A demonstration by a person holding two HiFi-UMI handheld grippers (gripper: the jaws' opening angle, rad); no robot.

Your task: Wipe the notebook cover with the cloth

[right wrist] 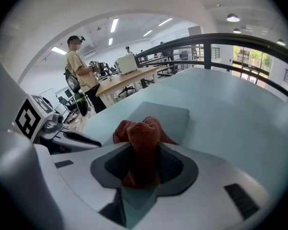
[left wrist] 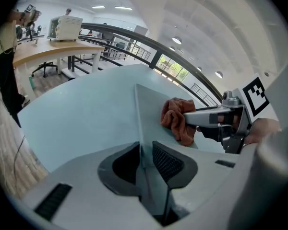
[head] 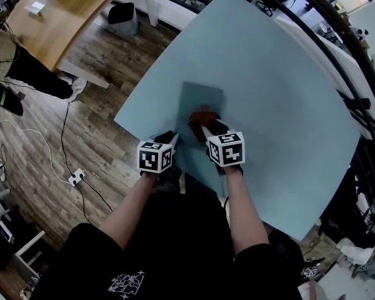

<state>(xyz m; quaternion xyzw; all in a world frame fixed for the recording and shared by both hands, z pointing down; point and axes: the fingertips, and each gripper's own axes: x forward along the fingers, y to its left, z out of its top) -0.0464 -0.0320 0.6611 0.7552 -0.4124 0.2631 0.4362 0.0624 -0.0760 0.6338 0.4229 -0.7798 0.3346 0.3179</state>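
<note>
the right gripper (right wrist: 143,164) has its fingers closed tight on a bunched rust-brown cloth (right wrist: 139,138), which fills the gap between the two dark pads and bulges out beyond the fingertips in a soft lump. under and just ahead of those fingertips lies the notebook (right wrist: 168,114), flat on the pale blue table (right wrist: 230,109), its grey-blue cover facing up; the cloth's front fold touches the near part of the cover

the left gripper (left wrist: 145,159) has its fingers drawn almost together, with only a narrow slit between the ribbed pads (left wrist: 168,163), and the thin near edge of the notebook runs into that slit, so it is clamped on the cover's edge. from these fingers the cover stretches away ahead, and the cloth sits to the right of them, on the cover, held in the other gripper's tips

in the head view the two grippers are close side by side at the notebook's near end, the left fingers at its near left corner and the right fingers just beside them, further in over the cover

beyond the right fingertips, well apart to the left, a person (right wrist: 81,71) stands by a wooden desk (right wrist: 125,78)
</note>
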